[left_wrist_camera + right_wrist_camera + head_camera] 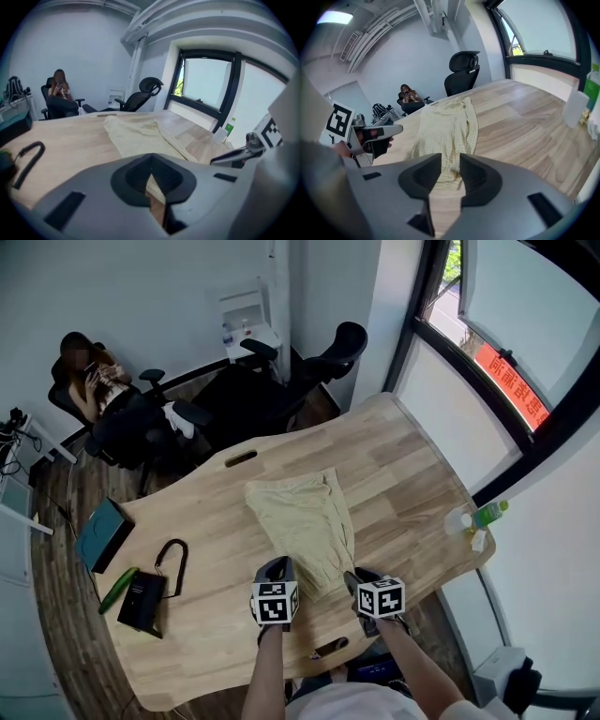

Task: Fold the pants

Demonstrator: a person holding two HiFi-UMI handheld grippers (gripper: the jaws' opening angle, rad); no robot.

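Pale yellow pants point(305, 521) lie folded lengthwise in a long strip on the wooden table point(403, 474), running away from me. My left gripper point(274, 568) hovers by the near left corner of the strip, its jaws shut with nothing held. In the left gripper view the left gripper point(151, 165) points over the pants point(136, 133). My right gripper point(359, 579) sits at the near right of the pants, its jaws partly apart. In the right gripper view the right gripper point(446, 161) is open just above the near hem of the pants point(445, 126), gripping nothing.
A teal box point(103, 533), a black strap loop point(173, 559), a black device point(142, 601) and a green stick point(117, 589) lie at the table's left. A green bottle point(487, 514) and a white cup point(459, 521) stand at the right edge. Office chairs point(319, 367) and a seated person point(98, 381) are beyond.
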